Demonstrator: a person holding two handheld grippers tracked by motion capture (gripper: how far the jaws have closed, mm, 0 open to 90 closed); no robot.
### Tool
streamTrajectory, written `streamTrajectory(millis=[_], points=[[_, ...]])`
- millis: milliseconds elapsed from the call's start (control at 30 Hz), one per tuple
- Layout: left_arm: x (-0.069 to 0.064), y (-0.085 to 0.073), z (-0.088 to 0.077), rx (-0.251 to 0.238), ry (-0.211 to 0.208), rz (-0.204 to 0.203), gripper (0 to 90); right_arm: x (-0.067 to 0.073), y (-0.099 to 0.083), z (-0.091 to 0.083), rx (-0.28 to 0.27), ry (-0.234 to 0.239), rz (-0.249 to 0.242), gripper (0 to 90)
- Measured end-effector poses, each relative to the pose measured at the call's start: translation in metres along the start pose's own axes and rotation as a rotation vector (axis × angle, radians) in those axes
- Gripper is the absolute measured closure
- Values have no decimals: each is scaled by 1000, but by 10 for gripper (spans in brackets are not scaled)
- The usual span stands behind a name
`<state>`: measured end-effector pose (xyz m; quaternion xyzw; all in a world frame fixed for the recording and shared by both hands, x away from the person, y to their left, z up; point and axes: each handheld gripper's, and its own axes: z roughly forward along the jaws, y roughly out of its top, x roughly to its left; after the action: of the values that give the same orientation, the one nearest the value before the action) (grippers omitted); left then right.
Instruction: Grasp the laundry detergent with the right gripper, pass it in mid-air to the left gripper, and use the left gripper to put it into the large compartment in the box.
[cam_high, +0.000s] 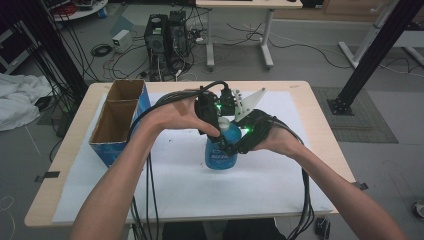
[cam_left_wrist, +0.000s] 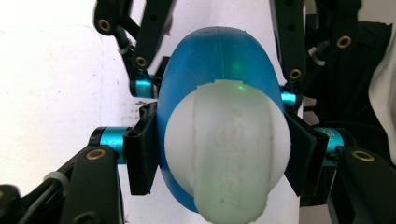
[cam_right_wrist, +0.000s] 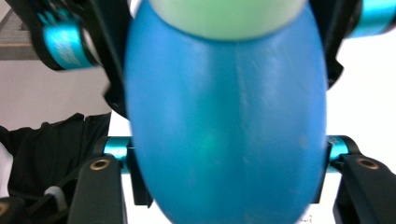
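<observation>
Gripping the blue plastic bottle (cam_high: 220, 152) at its white cap (cam_left_wrist: 229, 158) with my left gripper (cam_left_wrist: 219, 149); right gripper (cam_right_wrist: 229, 182), from three o'clock, hugs its body. Next, I judge: lift together, steadily.

A blue plastic bottle (cam_high: 220, 152) with a white cap (cam_left_wrist: 229, 154) stands upright near the middle of the desk (cam_high: 175, 185), on its white cover, printed lettering across its lower body facing the near side.
</observation>
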<state>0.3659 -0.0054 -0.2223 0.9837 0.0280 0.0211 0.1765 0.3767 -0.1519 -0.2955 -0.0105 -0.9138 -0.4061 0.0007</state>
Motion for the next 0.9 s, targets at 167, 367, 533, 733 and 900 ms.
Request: streamTrajectory(millis=[167,367,533,733,900], points=[[0,0,0,7,1,4,383,1,-3,1,4,3,14,324],[-1,-1,-2,-1,-2,0,383,2,-2,1,4,11,4,314],[-1,-2,-2,5,-4,0,383,4,-4,3,35,21,18,276],[0,-5,-7,2,1,-11,383,5,-6,0,53,8,26,232],[2,-9,-16,19,7,-33,382,2,-11,-10,60,-16,46,224]])
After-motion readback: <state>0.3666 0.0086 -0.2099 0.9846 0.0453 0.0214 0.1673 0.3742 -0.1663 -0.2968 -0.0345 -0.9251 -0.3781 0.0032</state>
